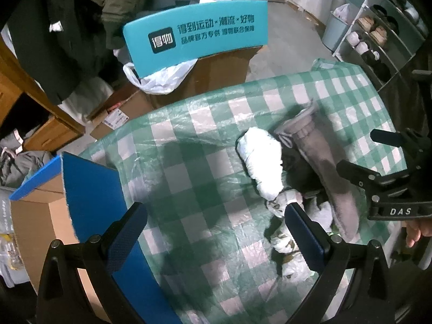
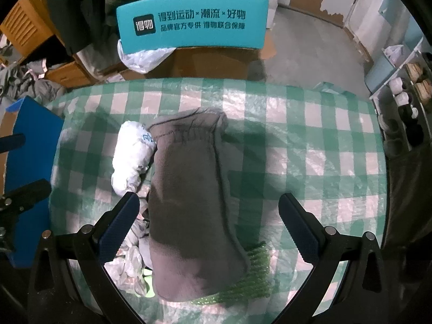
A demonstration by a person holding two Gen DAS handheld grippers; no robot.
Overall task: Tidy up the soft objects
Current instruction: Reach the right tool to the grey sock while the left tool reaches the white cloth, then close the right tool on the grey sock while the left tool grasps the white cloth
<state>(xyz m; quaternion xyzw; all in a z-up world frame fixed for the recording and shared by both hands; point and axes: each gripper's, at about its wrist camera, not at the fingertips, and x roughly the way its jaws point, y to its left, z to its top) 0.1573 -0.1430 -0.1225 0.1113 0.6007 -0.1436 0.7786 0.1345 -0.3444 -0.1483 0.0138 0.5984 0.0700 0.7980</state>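
Both grippers hang wide open, holding nothing: the left gripper (image 1: 216,213) over the checked tabletop (image 1: 189,140), the right gripper (image 2: 209,202) straddling the grey garment (image 2: 189,189). That garment lies flat mid-tabletop, a white rolled bundle (image 2: 132,156) touching its left edge, green fabric (image 2: 253,272) peeking beneath.
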